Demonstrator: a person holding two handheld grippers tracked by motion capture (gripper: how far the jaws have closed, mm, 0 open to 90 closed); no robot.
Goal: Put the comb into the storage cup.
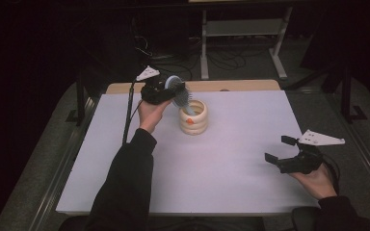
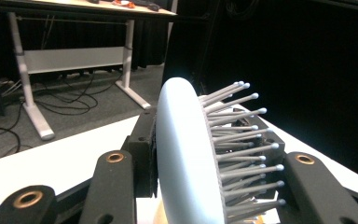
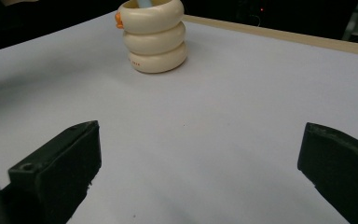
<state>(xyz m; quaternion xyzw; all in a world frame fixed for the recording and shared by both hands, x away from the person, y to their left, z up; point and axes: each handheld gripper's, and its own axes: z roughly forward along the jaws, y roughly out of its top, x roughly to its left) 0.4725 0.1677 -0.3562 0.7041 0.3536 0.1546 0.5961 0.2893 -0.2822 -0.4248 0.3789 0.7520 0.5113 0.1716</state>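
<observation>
Left gripper (image 1: 166, 89) clamps the hairbrush (image 1: 179, 94) — handle in the cup (image 1: 193, 118); right gripper (image 1: 280, 148) — jaws apart.

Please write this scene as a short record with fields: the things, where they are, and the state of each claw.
surface: white table
holder: cream ringed cup, upright, far middle of the table
brush: pale blue hairbrush, head up, handle end inside the cup
left claw: shut on the hairbrush head, above the cup
right claw: open, nothing between the jaws, near right of the table
orange mark: on the cup's top ring
</observation>
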